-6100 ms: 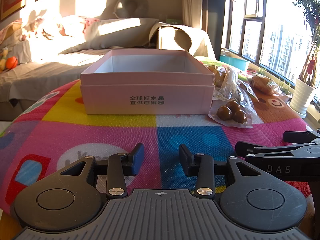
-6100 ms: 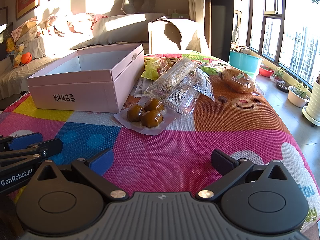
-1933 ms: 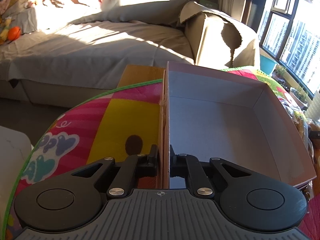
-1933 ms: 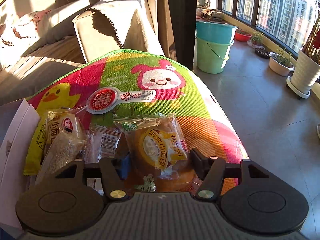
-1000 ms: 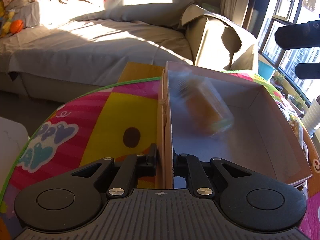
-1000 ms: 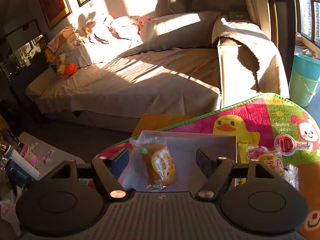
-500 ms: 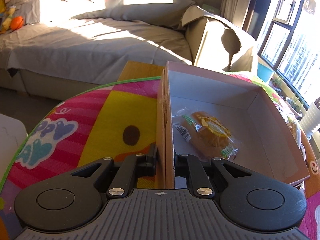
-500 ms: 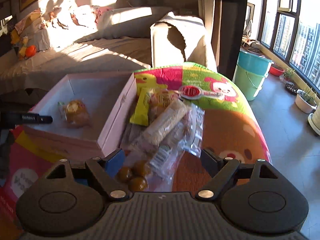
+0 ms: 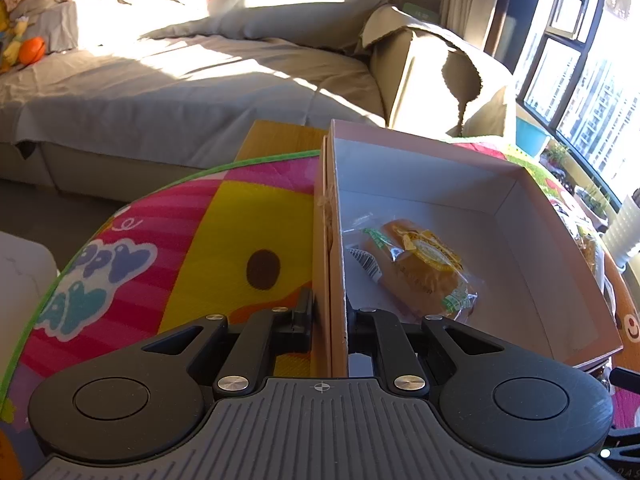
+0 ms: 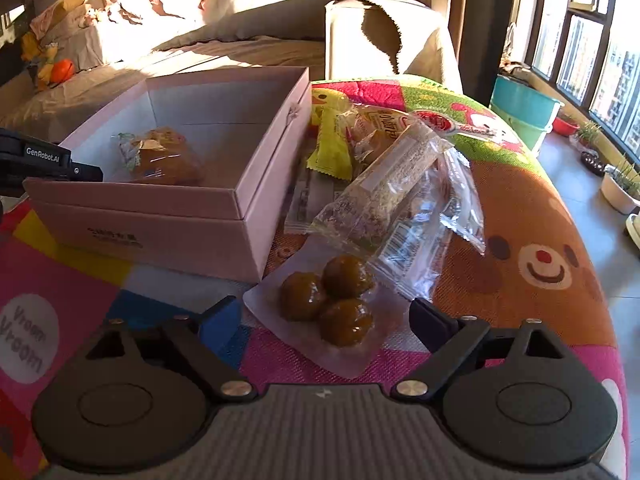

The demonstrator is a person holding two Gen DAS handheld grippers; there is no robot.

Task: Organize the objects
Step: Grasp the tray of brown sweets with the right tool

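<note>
left gripper (image 9: 329, 320) clamped on box (image 9: 516, 184) wall – steadies it for loading | bun (image 9: 420, 268) lies inside | right gripper (image 10: 325, 312) empty, jaws opening – straddles egg pack (image 10: 328, 300), likely next pick

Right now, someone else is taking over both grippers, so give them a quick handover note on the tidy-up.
Left gripper: shut on the near wall of the pink box, steadying it.
Right gripper: jaws opening, nothing held, low over the pack of three brown balls just right of the box.
Done: one wrapped bun lies in the box.
Left: the ball pack, the long seeded bar, the yellow packet and the other wrapped snacks heaped beside the box on the mat.
</note>
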